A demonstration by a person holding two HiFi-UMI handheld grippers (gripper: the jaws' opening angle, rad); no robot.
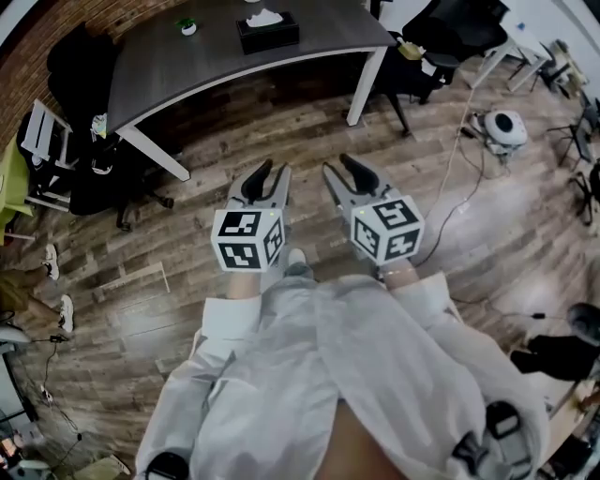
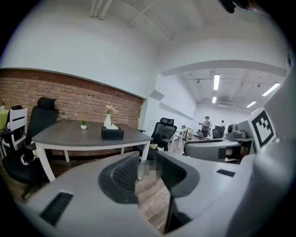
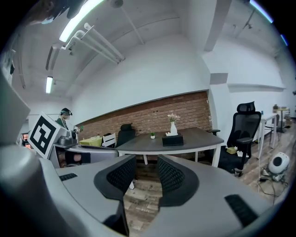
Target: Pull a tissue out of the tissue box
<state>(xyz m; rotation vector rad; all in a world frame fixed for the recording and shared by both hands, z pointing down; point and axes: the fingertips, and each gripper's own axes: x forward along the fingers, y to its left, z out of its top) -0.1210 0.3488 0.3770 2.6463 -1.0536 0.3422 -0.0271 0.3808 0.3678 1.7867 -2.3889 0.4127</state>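
Observation:
A black tissue box [image 1: 267, 36] with a white tissue [image 1: 263, 17] sticking out of its top stands on the dark grey table [image 1: 169, 66], far ahead of both grippers. It also shows in the left gripper view as the tissue box [image 2: 112, 134] and in the right gripper view as the tissue box [image 3: 172, 140]. My left gripper [image 1: 272, 176] and right gripper [image 1: 342, 173] are held side by side over the wooden floor, well short of the table, pointing towards it. The left gripper [image 2: 148, 173] and the right gripper [image 3: 146, 173] both stand open with nothing between the jaws.
A small potted plant [image 1: 187, 26] and a white vase [image 3: 173, 128] stand on the table. Black office chairs [image 1: 89, 56] sit at its left and another chair [image 1: 450, 33] at its right. A white round device [image 1: 506, 127] and cables [image 1: 450, 187] lie on the floor to the right.

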